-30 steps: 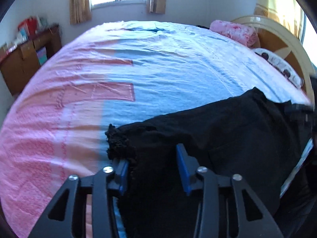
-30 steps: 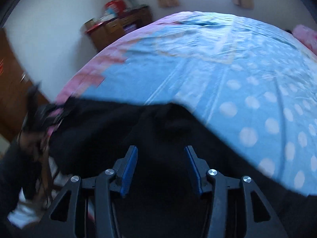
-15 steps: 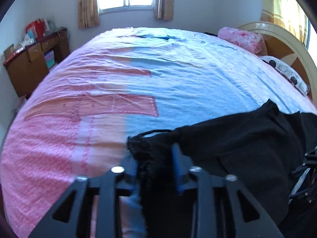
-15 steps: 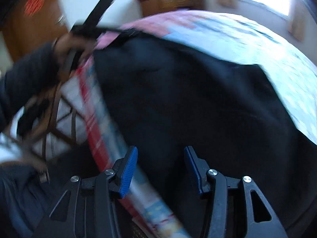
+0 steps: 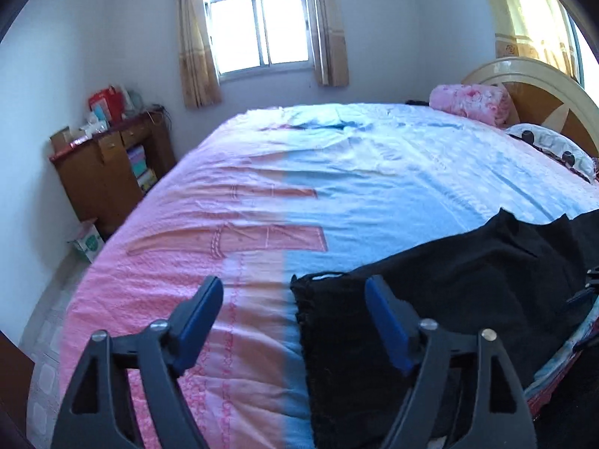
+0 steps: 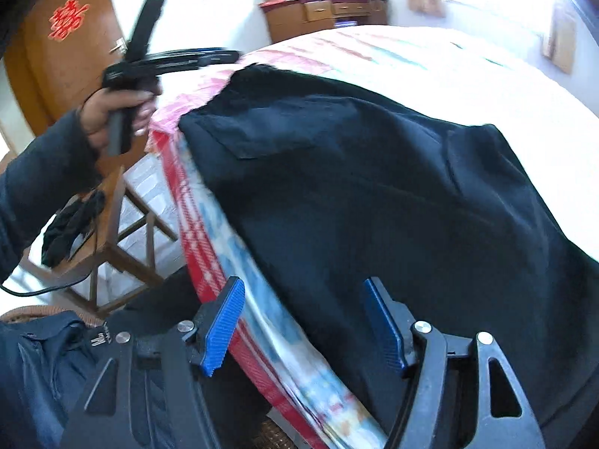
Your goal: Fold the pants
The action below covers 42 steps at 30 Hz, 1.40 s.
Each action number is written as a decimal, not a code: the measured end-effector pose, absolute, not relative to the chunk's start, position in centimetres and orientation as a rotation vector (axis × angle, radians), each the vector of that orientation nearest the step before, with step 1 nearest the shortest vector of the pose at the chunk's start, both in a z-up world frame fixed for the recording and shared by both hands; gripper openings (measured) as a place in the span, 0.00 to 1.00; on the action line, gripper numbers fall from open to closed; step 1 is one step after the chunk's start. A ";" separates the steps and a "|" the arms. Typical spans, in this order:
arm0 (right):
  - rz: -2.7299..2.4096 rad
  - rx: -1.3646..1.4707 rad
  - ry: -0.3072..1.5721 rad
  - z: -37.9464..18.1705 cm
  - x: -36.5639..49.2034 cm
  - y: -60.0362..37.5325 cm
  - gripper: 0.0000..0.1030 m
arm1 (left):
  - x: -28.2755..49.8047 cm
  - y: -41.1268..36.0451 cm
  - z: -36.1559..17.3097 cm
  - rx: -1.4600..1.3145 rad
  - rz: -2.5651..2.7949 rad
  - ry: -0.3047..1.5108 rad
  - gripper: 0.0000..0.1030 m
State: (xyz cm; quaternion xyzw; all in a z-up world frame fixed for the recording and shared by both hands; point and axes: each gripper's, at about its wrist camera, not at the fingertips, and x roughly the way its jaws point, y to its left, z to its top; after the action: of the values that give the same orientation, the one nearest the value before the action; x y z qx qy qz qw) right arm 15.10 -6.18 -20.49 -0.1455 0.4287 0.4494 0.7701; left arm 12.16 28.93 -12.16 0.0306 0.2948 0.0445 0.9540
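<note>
Two tools are in our hands, both standing wide with nothing pinched. Our left tool (image 5: 292,321) has just been opening; its jaws hang above the bed (image 5: 337,187), and the frayed hem end of the black pants (image 5: 430,299) lies beneath the gap, free of the pads. Our right tool (image 6: 301,321) has also just been opening, and it hovers over the bed's near edge, where the pants (image 6: 374,172) spread flat with a back pocket showing. Our left hand (image 6: 112,116) grips its tool's handle beside that edge. Beyond the bed stand a wooden cabinet (image 5: 108,172) and a window (image 5: 258,33).
</note>
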 end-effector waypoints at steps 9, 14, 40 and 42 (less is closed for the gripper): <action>0.471 0.121 0.832 -15.5 17.1 -27.1 0.65 | 14.9 11.4 -12.2 0.142 -0.403 0.628 0.79; 0.031 0.482 0.685 -12.2 13.5 -44.2 0.65 | 17.0 0.6 -14.2 0.179 -0.678 0.656 0.79; -0.136 0.587 0.578 -10.6 12.5 -56.4 0.14 | 17.4 -10.3 -19.1 0.220 -0.871 0.814 0.89; -0.205 0.698 0.676 -14.2 11.5 -58.9 0.16 | 17.3 -10.4 -19.1 0.239 -0.870 0.814 0.89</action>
State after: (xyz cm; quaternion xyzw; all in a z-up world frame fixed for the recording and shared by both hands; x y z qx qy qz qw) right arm 11.49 -58.87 -14.20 0.3348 0.3243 -0.0983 0.8793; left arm 17.32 -10.39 -19.14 0.1121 0.3823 -0.4089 0.8210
